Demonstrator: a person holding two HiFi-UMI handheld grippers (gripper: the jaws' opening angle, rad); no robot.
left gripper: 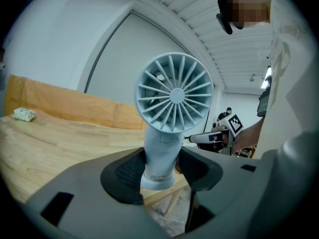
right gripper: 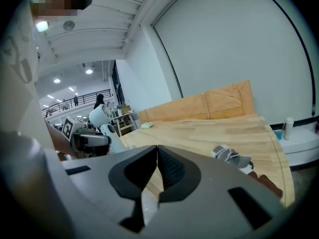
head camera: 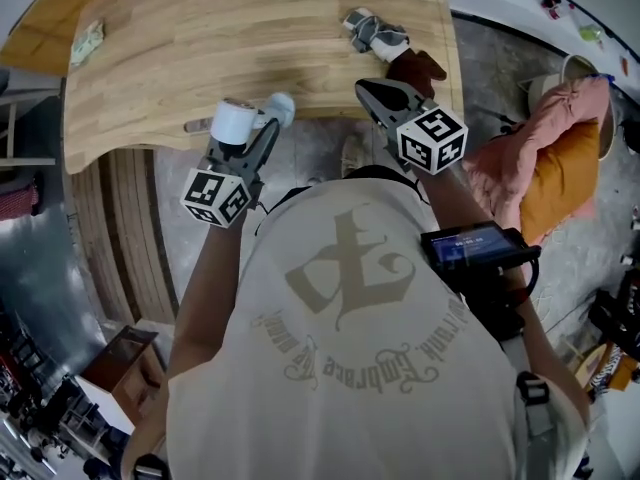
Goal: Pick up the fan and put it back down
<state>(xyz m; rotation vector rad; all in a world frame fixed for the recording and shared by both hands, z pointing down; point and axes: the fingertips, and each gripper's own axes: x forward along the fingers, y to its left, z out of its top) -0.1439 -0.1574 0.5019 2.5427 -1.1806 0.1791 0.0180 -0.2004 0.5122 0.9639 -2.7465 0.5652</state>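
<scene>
A small pale blue hand fan (left gripper: 169,118) stands upright between the jaws of my left gripper (left gripper: 160,169), which is shut on its handle; its round slatted head faces the camera. From the head view the fan (head camera: 240,120) hangs off the near edge of the wooden table (head camera: 250,38), held by the left gripper (head camera: 248,133). My right gripper (head camera: 385,96) sits to the right at the table's edge, jaws shut with nothing between them. The right gripper view shows its closed pads (right gripper: 155,171) and, off to the left, the fan (right gripper: 102,118) in the other gripper.
A grey and white bundle (head camera: 375,33) and a dark brown cloth (head camera: 415,66) lie on the table's right edge. A small crumpled pale item (head camera: 87,40) sits far left on the table. Pink and orange cushions (head camera: 555,148) lie on the floor at right.
</scene>
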